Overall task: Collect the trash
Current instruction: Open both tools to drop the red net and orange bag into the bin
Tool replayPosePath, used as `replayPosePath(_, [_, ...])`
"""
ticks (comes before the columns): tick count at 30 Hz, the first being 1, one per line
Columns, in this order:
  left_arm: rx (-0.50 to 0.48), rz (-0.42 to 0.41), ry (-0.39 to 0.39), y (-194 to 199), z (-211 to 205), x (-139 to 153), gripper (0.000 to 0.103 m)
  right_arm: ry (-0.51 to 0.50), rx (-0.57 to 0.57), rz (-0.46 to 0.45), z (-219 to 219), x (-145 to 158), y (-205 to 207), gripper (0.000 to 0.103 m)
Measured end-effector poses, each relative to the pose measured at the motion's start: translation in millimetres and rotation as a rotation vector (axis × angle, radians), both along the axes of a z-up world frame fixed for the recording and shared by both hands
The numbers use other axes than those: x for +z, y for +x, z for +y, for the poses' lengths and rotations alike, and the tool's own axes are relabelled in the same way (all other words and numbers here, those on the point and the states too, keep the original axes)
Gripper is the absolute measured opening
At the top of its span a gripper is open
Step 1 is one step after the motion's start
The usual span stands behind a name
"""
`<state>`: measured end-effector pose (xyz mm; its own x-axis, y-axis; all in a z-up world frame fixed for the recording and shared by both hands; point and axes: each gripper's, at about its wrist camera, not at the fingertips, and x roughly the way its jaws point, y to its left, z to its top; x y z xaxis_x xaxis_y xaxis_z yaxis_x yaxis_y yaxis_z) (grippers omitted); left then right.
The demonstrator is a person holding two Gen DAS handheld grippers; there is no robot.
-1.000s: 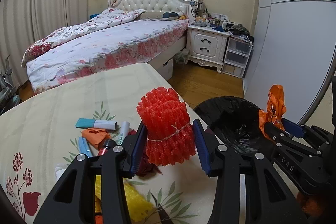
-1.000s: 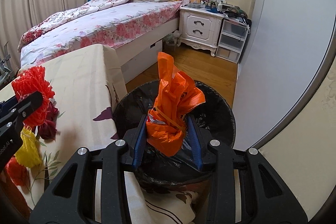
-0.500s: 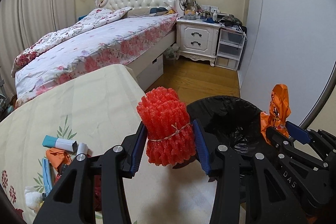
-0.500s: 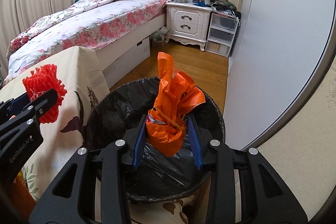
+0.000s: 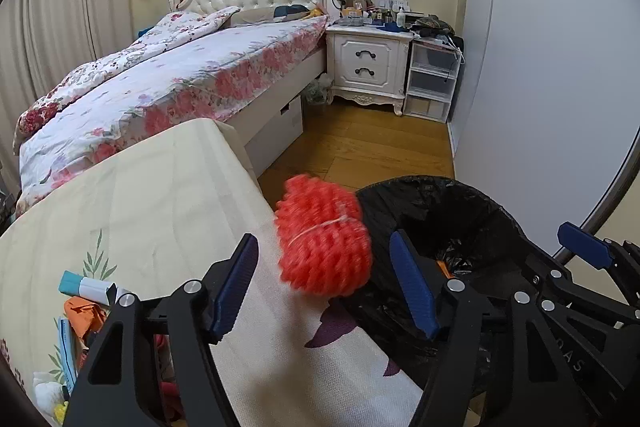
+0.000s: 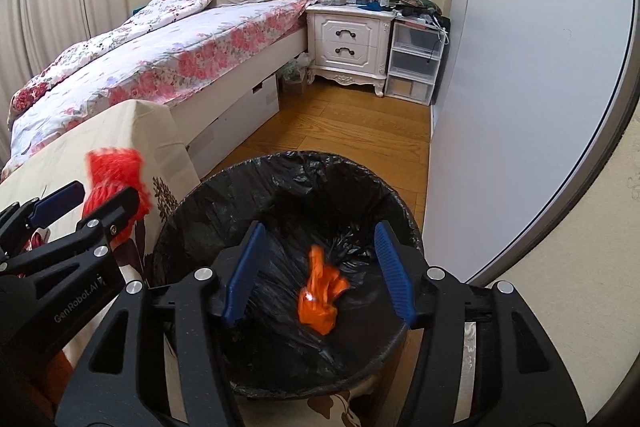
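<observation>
My left gripper (image 5: 323, 243) hangs over the table's right edge, its jaws opening. A red foam-net bundle (image 5: 324, 255) shows blurred between the blue pads, touching neither, close to the rim of the black-lined bin (image 5: 404, 187). My right gripper (image 6: 320, 231) is above the bin (image 6: 280, 167), jaws opening too. An orange plastic bag (image 6: 320, 299), blurred, lies loose inside on the black liner below the pads. In the right wrist view the left gripper (image 6: 88, 201) sits at the left with the red bundle (image 6: 116, 175) behind its fingers.
More trash lies on the flowered tablecloth (image 5: 160, 195) at lower left: a blue-and-white tube (image 5: 88, 285) and an orange wrapper (image 5: 82, 311). Beyond are a bed (image 5: 180, 83), a white nightstand (image 5: 366, 67), plastic drawers (image 5: 432, 83), wooden floor (image 5: 360, 147) and a pale wardrobe wall (image 5: 540, 87).
Both grippers were shut on their loads and now stand open. The orange bag has dropped into the bin. The red bundle has come free of the left pads. The left gripper moved toward the bin.
</observation>
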<state>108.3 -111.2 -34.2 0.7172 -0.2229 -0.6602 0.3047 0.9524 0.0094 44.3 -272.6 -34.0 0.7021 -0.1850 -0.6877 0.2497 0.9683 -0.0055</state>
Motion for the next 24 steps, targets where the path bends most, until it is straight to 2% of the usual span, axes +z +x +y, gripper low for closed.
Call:
replayPosePath(1, [0.002,0.000,-0.003,-0.2,0.7,0.4,0.074,0.003,-0.004,-0.002,-1.2,0.7,-0.6,0.056])
replayPosePath(8, [0.007,0.003,-0.014,1.0,3.0,1.6,0.079,0.009,-0.014,-0.010,-5.7,4.3,-1.5,0.058])
replayPosePath(12, [0.009,0.006,-0.018,0.3,5.5,2.1,0.079,0.014,-0.018,-0.016,-6.8,6.0,-3.9,0.061])
replayPosePath(24, [0.055,-0.018,0.005,-22.0,29.0,21.0,0.079,0.039,0.000,-0.027,0.2,13.7,-10.7,0.061])
